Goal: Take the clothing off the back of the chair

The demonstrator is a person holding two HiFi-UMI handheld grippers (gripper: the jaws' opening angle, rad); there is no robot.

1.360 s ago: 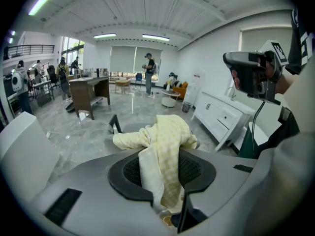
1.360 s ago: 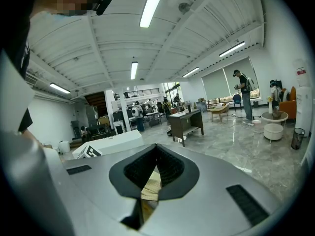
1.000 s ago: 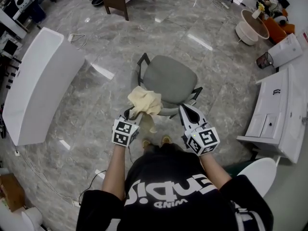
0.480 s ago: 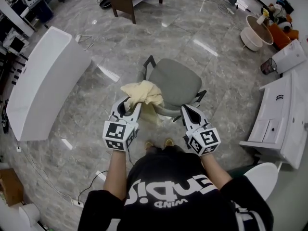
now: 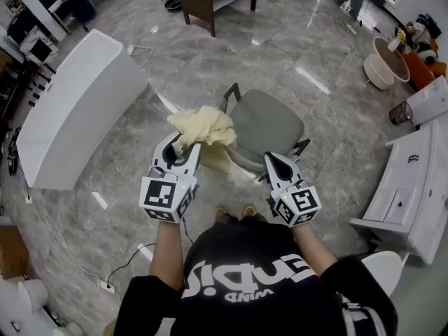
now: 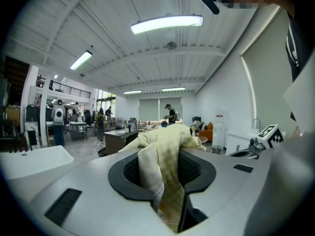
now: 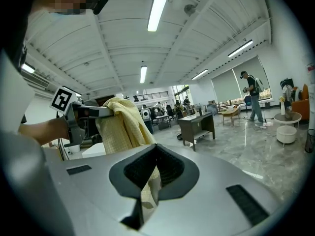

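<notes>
Grey chair [image 5: 269, 124] below, seat bare. Yellow clothing [image 5: 203, 126] bunched up high beside it, tail hanging near the chair back. Likely soft, light, limp; best gripped at a gathered fold. Left gripper [image 5: 183, 144] clamped on that bunch. Right gripper [image 5: 271, 158] closed, empty.

T-shirt [image 5: 260, 275]: large white print, inverted to camera, not reliably legible; small line beside it looks like "WIND" | left gripper [image 5: 180, 144], right gripper [image 5: 272, 159]: black-white square code markers on cubes, no lettering
</notes>
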